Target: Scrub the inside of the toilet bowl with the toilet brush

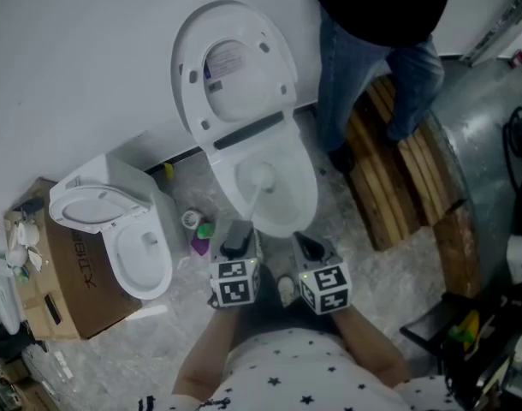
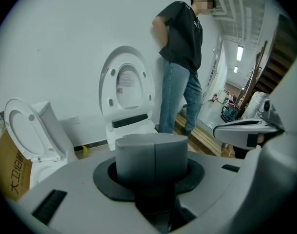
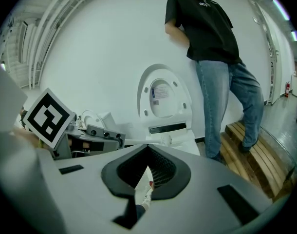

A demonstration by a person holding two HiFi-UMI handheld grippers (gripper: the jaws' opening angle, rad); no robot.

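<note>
The white toilet (image 1: pixel 305 197) stands against the wall with its lid and seat (image 1: pixel 235 67) raised. A toilet brush has its white head (image 1: pixel 261 176) down inside the bowl, and its handle (image 1: pixel 250 208) slants back to my left gripper (image 1: pixel 237 238). That gripper is shut on the brush's grey grip (image 2: pixel 155 152). My right gripper (image 1: pixel 307 245) hovers beside it, just before the bowl's front rim, shut with nothing in it (image 3: pixel 147 152). In the right gripper view the brush handle (image 3: pixel 139 141) runs from the left gripper toward the toilet (image 3: pixel 164 101).
A second, smaller toilet (image 1: pixel 145 255) stands at the left beside a cardboard box (image 1: pixel 68 294). Small bottles (image 1: pixel 199 236) sit on the floor between the toilets. A person in jeans (image 1: pixel 372 58) stands right of the toilet on a wooden pallet (image 1: pixel 411 174).
</note>
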